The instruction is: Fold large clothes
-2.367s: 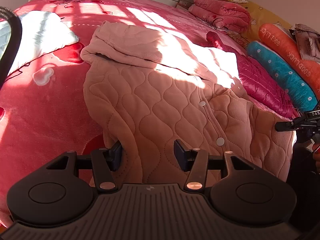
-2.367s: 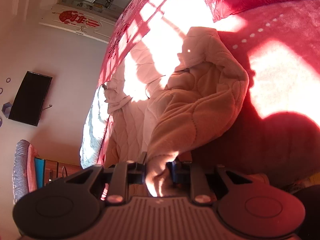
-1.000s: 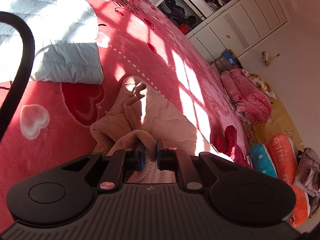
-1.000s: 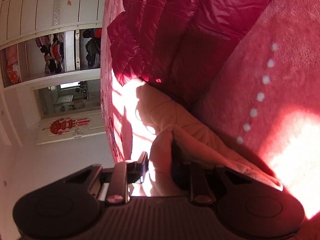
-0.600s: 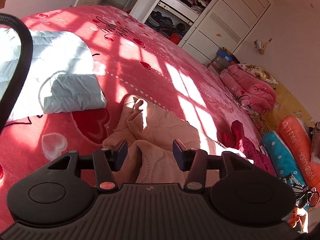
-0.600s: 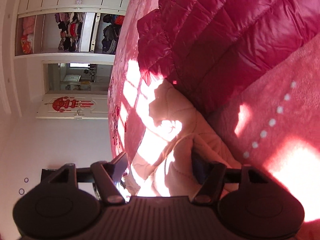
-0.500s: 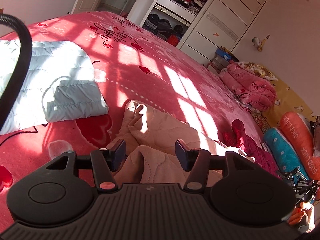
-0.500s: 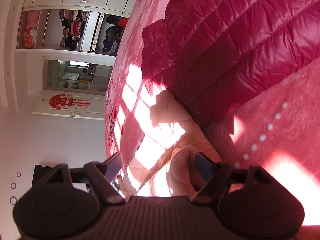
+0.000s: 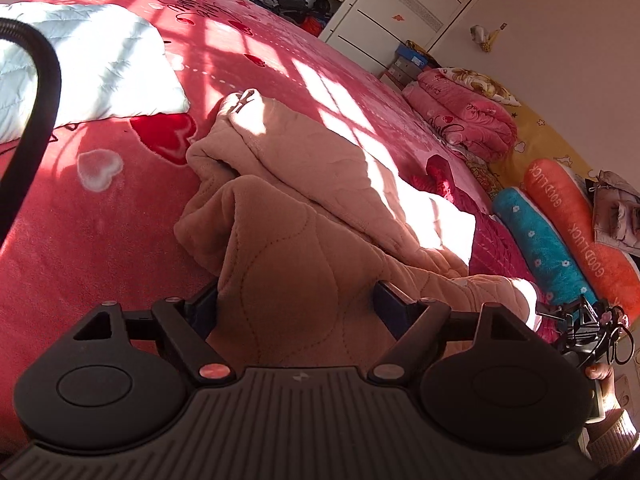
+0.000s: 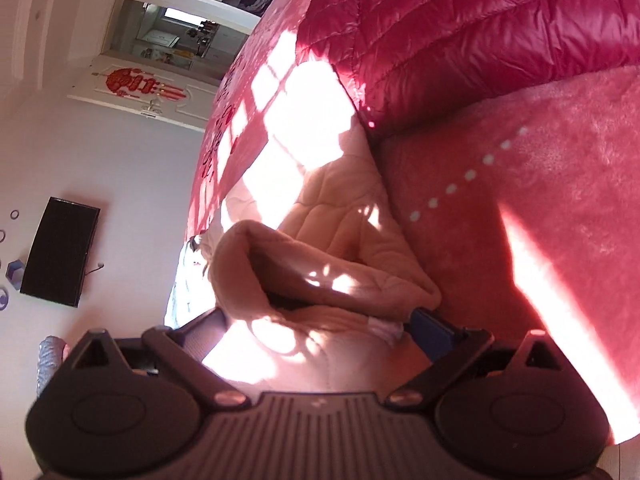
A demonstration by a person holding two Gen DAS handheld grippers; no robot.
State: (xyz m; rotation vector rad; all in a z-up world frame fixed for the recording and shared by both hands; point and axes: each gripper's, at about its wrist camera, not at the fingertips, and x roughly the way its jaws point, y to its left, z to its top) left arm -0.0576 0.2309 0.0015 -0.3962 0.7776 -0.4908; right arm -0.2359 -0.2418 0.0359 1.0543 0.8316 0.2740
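A peach quilted jacket [image 9: 296,208] lies folded over on the red bedspread [image 9: 100,240]. My left gripper [image 9: 298,304] is open, its fingers wide apart on either side of the near fold, which lies loose between them. My right gripper [image 10: 320,320] is open too, its fingers spread around the jacket's other end [image 10: 320,264]. The right gripper also shows at the far right of the left wrist view [image 9: 580,320].
A white quilted garment [image 9: 92,64] lies at the left. A magenta puffer jacket [image 10: 480,24] lies beyond the peach one. Folded pink blankets [image 9: 464,116], teal and orange bolsters [image 9: 548,240] and wardrobes line the far side.
Both grippers were shut on the jacket's hem a second ago; both have opened and let it go. The folded-over layer now rests on the jacket, and both grippers have drawn back a little.
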